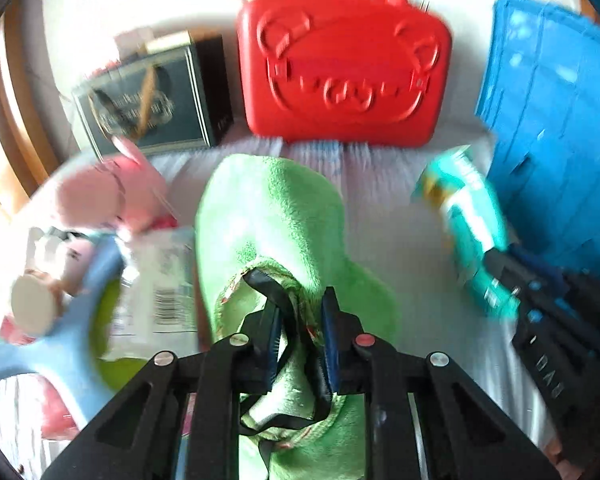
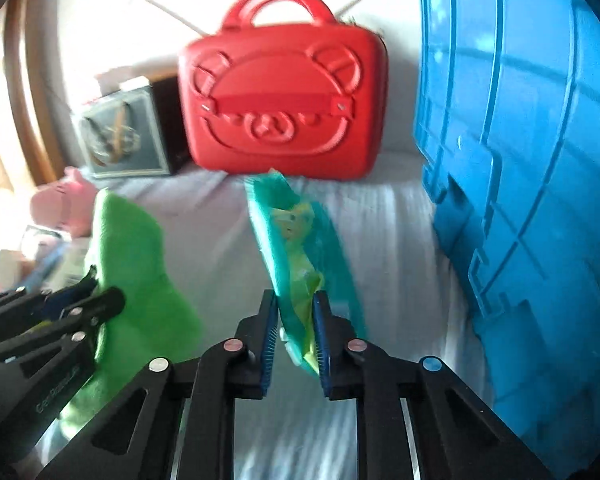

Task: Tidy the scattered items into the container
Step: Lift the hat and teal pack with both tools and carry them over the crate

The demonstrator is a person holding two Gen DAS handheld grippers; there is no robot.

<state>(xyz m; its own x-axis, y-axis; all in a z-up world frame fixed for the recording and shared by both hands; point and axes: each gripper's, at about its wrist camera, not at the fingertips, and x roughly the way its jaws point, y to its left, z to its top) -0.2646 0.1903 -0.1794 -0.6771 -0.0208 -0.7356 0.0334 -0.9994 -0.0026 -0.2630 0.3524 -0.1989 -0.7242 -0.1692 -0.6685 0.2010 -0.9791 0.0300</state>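
Left wrist view: the left gripper (image 1: pixel 300 336) has its jaws clamped on a green plush slipper (image 1: pixel 268 216), pinching the black-trimmed rim of its opening; the toe points straight ahead of the fingers.
Right wrist view: the right gripper (image 2: pixel 296 332) has its jaws clamped on a teal snack packet (image 2: pixel 300 248), which sticks forward and slightly left from between the blue pads (image 2: pixel 322 344).
Teal snack packet from the left side: it (image 1: pixel 464 224) shows ahead-right of the left gripper, held by the right gripper (image 1: pixel 500 280).
Green plush slipper from the right side: it (image 2: pixel 128 248) hangs left of the right gripper, with the left gripper (image 2: pixel 88 296) on it.
Blue container: the blue crate (image 2: pixel 520 160) stands just right of the right gripper, its ribbed wall facing it; it (image 1: pixel 552 128) is far right of the left one.
Red case: a red carry case (image 1: pixel 344 68) with a bear face stands upright straight ahead.
Dark box: a dark box (image 1: pixel 156 104) sits ahead-left, beside the case.
Left clutter: a pink plush toy (image 1: pixel 112 192), a barcoded packet (image 1: pixel 156 288) and a light blue plastic piece (image 1: pixel 72 320) lie left of the left gripper.
Surface: a white cloth (image 2: pixel 388 240) lies under everything.
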